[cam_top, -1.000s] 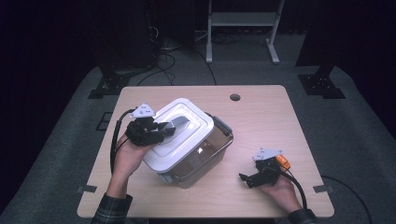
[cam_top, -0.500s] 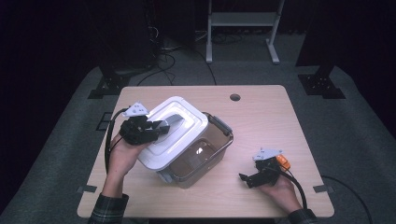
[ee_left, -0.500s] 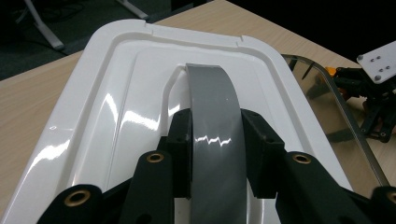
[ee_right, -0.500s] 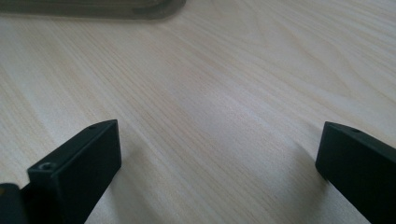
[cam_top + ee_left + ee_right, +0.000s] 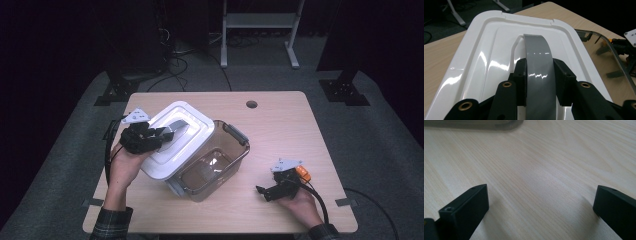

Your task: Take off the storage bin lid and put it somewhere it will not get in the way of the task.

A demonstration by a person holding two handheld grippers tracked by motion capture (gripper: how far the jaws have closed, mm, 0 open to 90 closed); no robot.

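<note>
Lid lifted, handle within left tool.

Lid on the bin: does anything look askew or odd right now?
Yes. The white lid sits tilted and shifted left off the clear bin, whose right part is uncovered. The left gripper clamps its grey handle; nothing looks spilled or broken.

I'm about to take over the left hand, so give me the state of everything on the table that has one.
Lid: off the box, tilted, carried by its grey handle.
Box: open, nothing visible inside, standing on the table.
Left gripper: shut on the handle.
Right gripper: open, holding nothing, low over bare table.
</note>
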